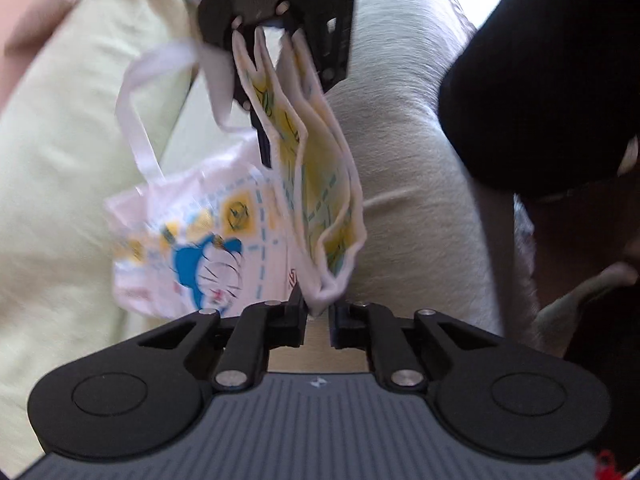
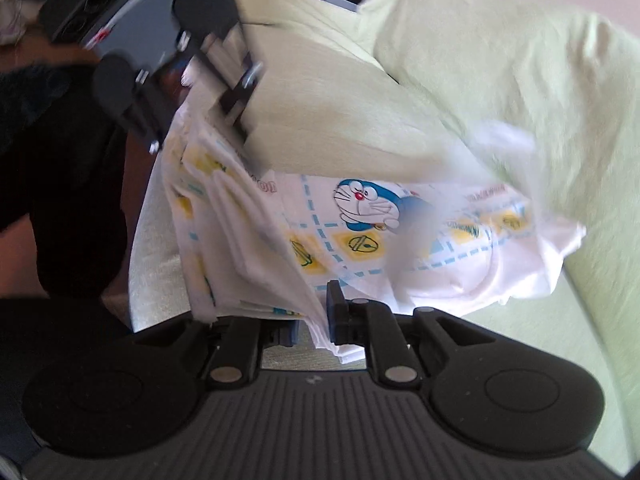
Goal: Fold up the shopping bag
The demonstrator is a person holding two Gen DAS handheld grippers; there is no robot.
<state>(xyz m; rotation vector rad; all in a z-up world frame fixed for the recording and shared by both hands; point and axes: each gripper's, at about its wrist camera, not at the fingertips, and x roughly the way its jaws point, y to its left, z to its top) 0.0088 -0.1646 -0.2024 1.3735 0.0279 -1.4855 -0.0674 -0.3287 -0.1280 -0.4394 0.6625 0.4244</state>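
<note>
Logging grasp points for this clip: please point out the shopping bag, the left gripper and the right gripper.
shopping bag (image 2: 360, 216): right wrist view, on the printed cartoon panel.
left gripper (image 1: 318, 316): left wrist view, between its fingertips, pinching a bunched fold.
right gripper (image 2: 316, 320): right wrist view, between its fingertips, on gathered layers.

A pale green sofa sits behind both tongs, its cushions bare; whether the hanging bag touches it, can't tell.

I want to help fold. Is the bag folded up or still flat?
Partly folded: the bag hangs bunched in layers between both shut grippers, left and right.
</note>
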